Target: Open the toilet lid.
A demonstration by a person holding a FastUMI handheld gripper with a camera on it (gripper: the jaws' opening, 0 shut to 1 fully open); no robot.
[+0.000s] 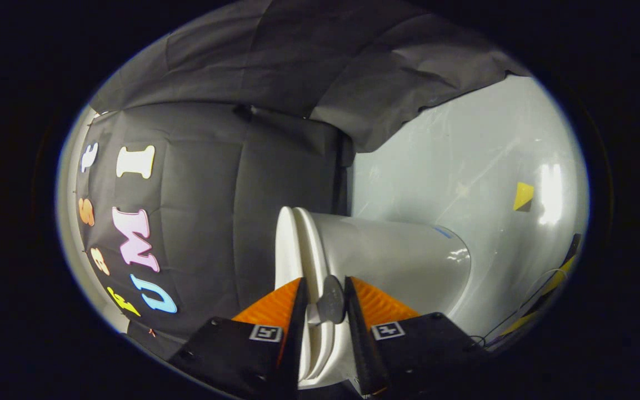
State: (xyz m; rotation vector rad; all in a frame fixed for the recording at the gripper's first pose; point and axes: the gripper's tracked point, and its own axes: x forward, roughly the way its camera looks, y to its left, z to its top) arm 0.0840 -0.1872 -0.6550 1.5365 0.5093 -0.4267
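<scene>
Toilet lid [285,244] lies edge-on between the fingers, a thin white rim against the seat, with the white toilet bowl [403,261] to its right; its near end is hidden behind the gripper [324,297]. Whether the fingers actually press the rim is hard to make out; they stand narrowly apart around it. Beyond, glossy pale floor [464,161] meets the black cloth wall [214,194].

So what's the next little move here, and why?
Probably close the hand-held gripper a touch more, then swing the toilet lid away from the bowl. The lid's edge already sits between the fingers, and the lid looks still down against the seat, so a firm pinch comes first.
</scene>
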